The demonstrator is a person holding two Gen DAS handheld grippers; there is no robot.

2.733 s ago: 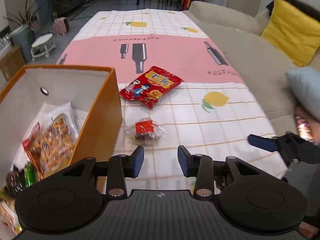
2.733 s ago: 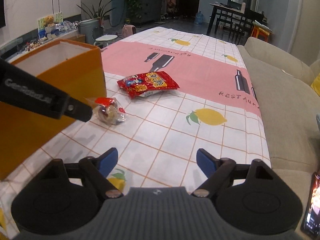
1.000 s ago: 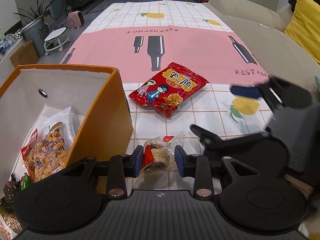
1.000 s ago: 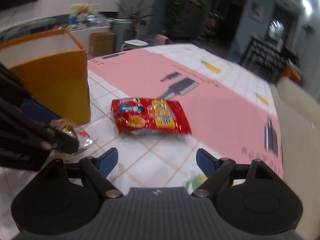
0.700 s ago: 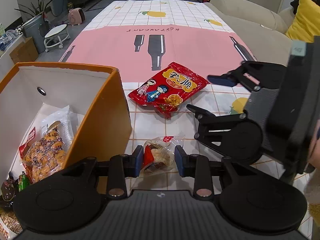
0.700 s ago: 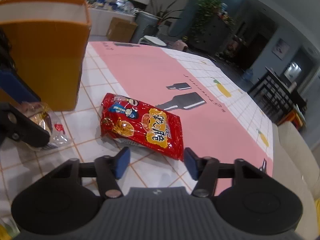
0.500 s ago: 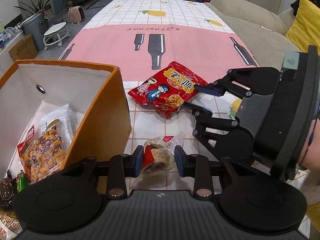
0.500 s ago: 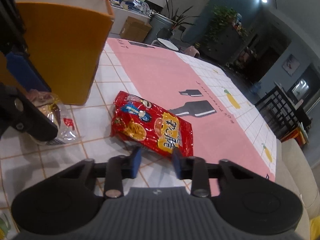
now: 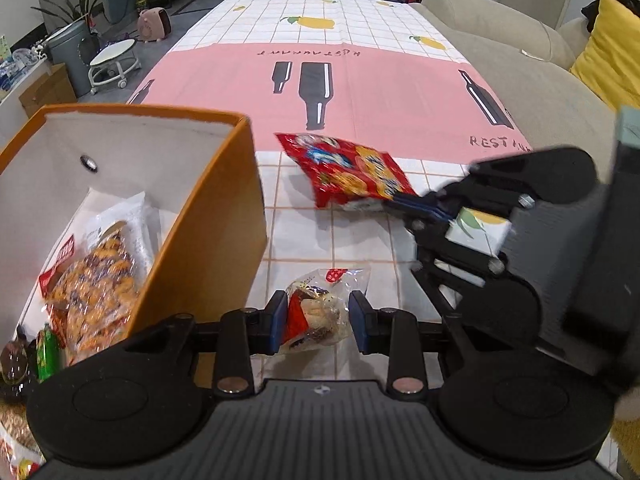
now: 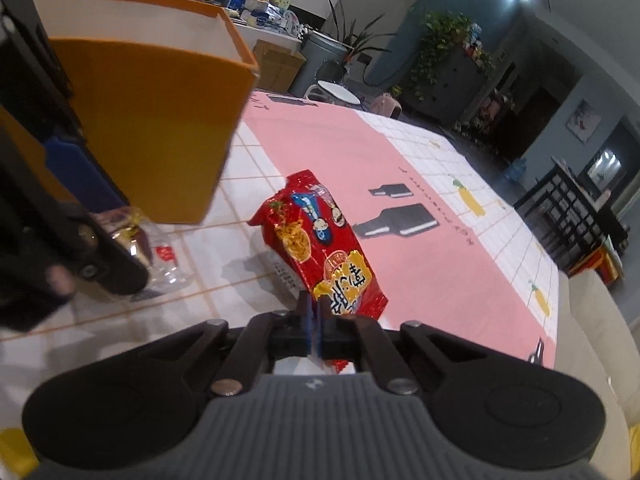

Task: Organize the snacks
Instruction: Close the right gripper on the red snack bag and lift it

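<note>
A clear-wrapped pastry [image 9: 316, 312] is clamped between the pads of the left gripper [image 9: 317, 322], beside the orange box [image 9: 224, 216] on the tablecloth [image 9: 384, 92]. Farther out, a corner of the red snack bag [image 10: 320, 256] is pinched by the right gripper [image 10: 314, 330], its jaws just closed.

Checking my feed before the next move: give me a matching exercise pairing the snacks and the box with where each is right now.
Things:
1. red snack bag
2. clear-wrapped pastry
3. orange box
4. orange-speckled snack pack

Places or states:
A. lying inside the box
B. pinched at its near edge by the right gripper, far end tilted up
C. between the jaws of the left gripper, pads pressing its sides
D. standing open on the tablecloth, left of both loose snacks in the left wrist view

Pairs: 1-B, 2-C, 3-D, 4-A
</note>
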